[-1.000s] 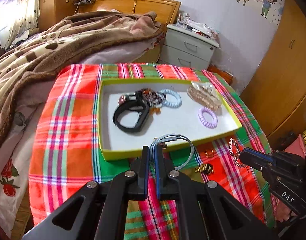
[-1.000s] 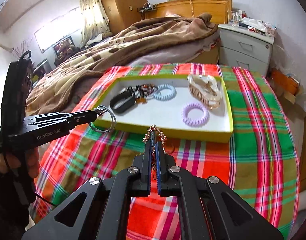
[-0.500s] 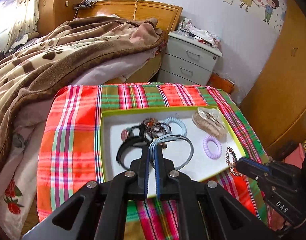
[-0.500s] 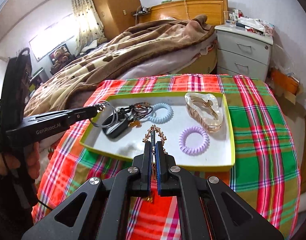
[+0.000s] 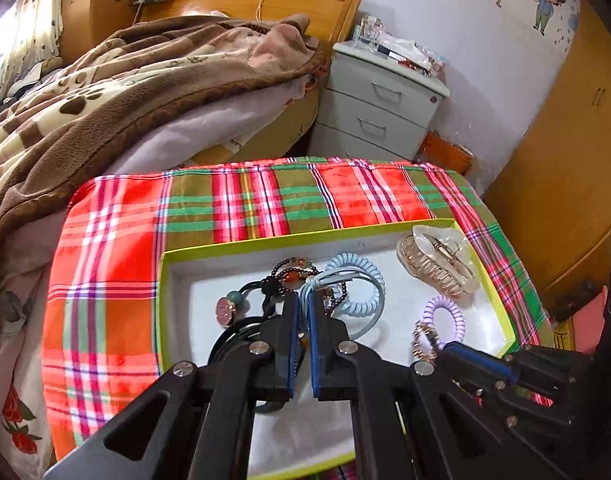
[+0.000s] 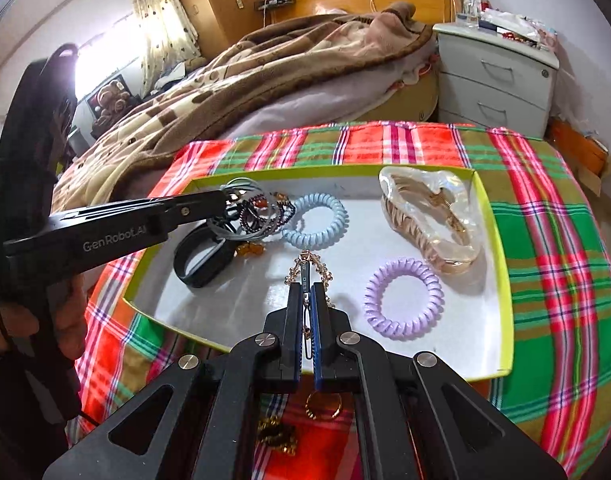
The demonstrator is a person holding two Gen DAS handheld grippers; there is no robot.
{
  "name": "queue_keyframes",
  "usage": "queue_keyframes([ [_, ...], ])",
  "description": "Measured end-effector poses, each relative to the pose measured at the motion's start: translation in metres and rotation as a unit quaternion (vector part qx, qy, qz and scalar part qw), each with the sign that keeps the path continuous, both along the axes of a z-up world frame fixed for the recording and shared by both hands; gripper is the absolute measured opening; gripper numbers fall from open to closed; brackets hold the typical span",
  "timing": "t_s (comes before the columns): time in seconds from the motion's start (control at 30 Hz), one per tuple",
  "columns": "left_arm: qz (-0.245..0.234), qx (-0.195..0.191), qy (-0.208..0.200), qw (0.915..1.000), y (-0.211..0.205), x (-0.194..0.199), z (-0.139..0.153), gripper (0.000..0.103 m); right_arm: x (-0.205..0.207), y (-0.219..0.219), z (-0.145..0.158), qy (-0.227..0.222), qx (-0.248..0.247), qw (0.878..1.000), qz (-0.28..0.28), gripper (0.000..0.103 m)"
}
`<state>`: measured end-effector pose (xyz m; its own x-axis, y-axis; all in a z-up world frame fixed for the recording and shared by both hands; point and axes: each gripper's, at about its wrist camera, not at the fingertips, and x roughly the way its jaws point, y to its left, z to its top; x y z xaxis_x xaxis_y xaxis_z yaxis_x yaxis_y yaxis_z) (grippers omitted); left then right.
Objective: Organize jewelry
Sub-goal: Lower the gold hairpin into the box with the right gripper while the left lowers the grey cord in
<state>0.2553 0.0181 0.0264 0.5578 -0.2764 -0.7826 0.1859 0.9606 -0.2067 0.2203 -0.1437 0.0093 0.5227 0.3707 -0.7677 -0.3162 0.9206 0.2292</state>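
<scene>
1. Plaid-covered table carries my green-rimmed tray.
2. My left tongs are clamped on grey-blue bangles, over the tray's left.
3. My right tongs grip a gold chain bracelet, near-centre.

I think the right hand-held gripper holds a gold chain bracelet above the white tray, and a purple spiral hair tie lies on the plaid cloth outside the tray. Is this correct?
Not fully. The purple spiral hair tie lies inside the white tray with the yellow-green rim, not on the plaid cloth. The right wrist view shows this. The right hand-held gripper does hold the gold chain bracelet above the tray.
</scene>
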Motion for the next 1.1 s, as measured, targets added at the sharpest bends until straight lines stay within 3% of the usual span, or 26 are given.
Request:
queue_keyframes([
  [0.47,-0.020,0.011,0.027,0.9994,-0.019,0.009,-0.024,0.005,0.008,0.003,-0.013,0.010,-0.034,0.999,-0.003,0.003],
  [1.1,-0.015,0.019,0.035,0.9991,-0.021,0.011,-0.031,0.007,0.008,0.002,-0.016,0.006,-0.047,0.999,-0.007,0.004],
])
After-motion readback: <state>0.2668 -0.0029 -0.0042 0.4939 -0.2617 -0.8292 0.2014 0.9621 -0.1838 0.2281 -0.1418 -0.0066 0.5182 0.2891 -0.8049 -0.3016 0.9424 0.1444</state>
